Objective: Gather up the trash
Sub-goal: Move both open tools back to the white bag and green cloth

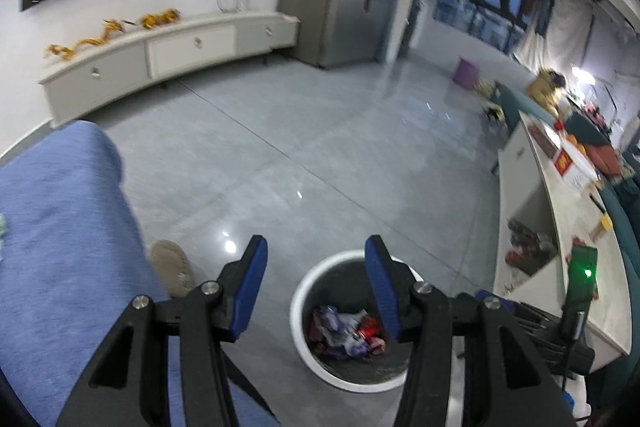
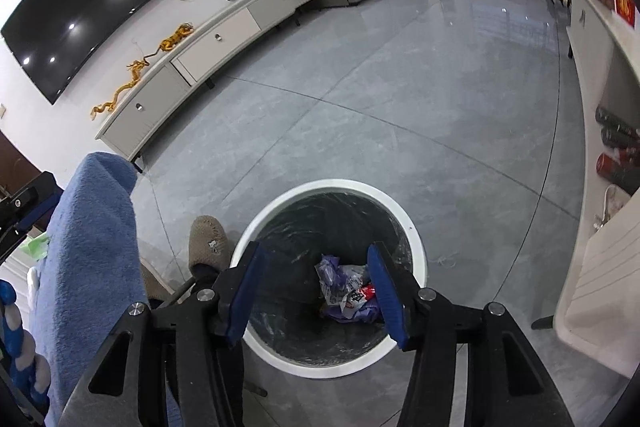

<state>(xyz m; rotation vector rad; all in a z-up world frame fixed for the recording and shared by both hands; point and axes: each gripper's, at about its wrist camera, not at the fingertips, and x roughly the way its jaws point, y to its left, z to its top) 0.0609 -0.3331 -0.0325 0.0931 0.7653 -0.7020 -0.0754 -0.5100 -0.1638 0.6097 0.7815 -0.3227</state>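
A round white trash bin (image 1: 298, 311) (image 2: 416, 239) with a dark liner stands on the grey floor. Crumpled purple, white and red wrappers (image 1: 346, 331) (image 2: 346, 291) lie at its bottom. My left gripper (image 1: 316, 255) hangs open above the bin's left rim, with nothing between its blue pads. In the right wrist view my right gripper (image 2: 314, 263) is open straight over the bin's mouth, and the wrappers show well below and between its fingers, untouched.
A person's blue-clad leg (image 1: 60, 219) (image 2: 92, 251) and beige slipper (image 1: 172, 267) (image 2: 208, 239) are left of the bin. A white low table (image 1: 560, 227) with clutter runs along the right. A TV cabinet (image 1: 160, 55) lines the far wall.
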